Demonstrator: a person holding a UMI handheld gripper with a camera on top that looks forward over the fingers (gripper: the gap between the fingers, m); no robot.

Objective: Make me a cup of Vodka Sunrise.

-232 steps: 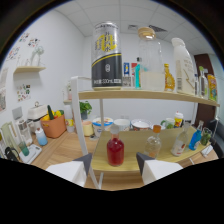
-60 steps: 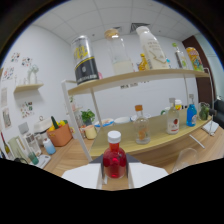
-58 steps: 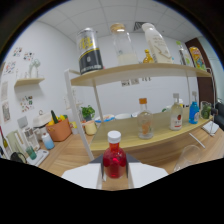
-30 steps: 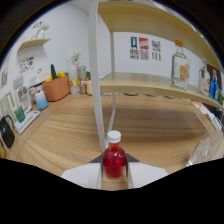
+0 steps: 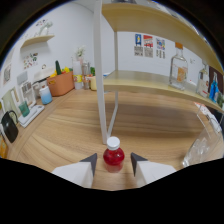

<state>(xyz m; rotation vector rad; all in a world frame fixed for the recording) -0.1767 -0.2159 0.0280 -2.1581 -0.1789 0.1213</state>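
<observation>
one small red bottle [image 5: 114, 158] with a white cap, low in the centre of the frame, pinched in the gripper [image 5: 113, 163]. two fingers closed on its sides, a dark pad [image 5: 92, 161] to the left of it and another to the right, white finger bodies spreading out below. liquid inside deep red, cap rounded and upright.

behind the bottle, a wide wooden table [image 5: 65, 131] filling the middle of the frame. straight beyond the cap, a white shelf post [image 5: 105, 75] rising from the tabletop to the top of the frame, with a thin slanted brace beside its foot. from that post, a lower wooden shelf [image 5: 150, 86] running to the right edge, and an upper shelf [image 5: 150, 20] across the top right.

on the lower shelf, at the right of the frame, a clear glass bottle [image 5: 178, 71] with an orange cap, upright. further right, more bottles, too cramped at the edge to tell apart. on the wall between the two shelves, three small posters [image 5: 148, 43].

at centre left, an orange basket [image 5: 61, 84] on the far side of the table, with green plants sticking up from it. just left of the basket, a pale blue jar [image 5: 45, 94]. at the far left edge, a black bag [image 5: 9, 126]. in the upper left, a small wall shelf [image 5: 38, 39] with a few ornaments. low on the right, near the right finger, something clear and plastic [image 5: 200, 148], hard to make out.
</observation>
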